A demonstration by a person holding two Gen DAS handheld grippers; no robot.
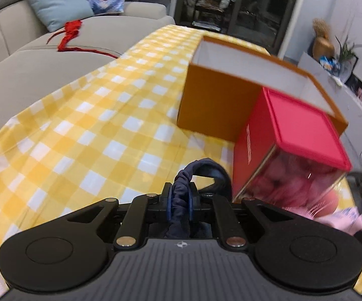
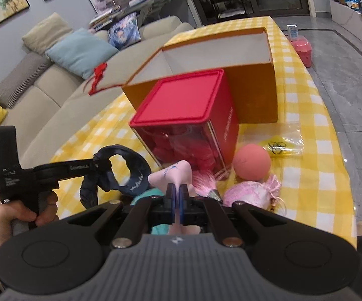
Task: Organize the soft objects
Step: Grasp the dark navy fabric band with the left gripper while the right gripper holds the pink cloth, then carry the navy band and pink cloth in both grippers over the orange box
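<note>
We see the left gripper [image 1: 179, 197] clenched on a navy headband [image 1: 181, 188], which hangs in a loop above the yellow checked tablecloth [image 1: 80, 130], just left of the red-lidded box [image 2: 183, 100]. The right gripper [image 2: 177, 193] is clamped on a pale pink cloth [image 2: 175, 173] in front of that box. Behind it stands an open orange box [image 2: 253, 95]; a pink ball [image 2: 251, 161] and a pink pouch [image 2: 253, 190] lie to the right.

Your left tool [image 2: 96, 166] bears grey lettering along its black finger, reading roughly "GenRobot.AI". The red square-lidded box [image 2: 231, 123] carries vertical lettering on its side, too blurred to read; white script on the navy fabric headband [image 2: 137, 181] is likewise illegible.
</note>
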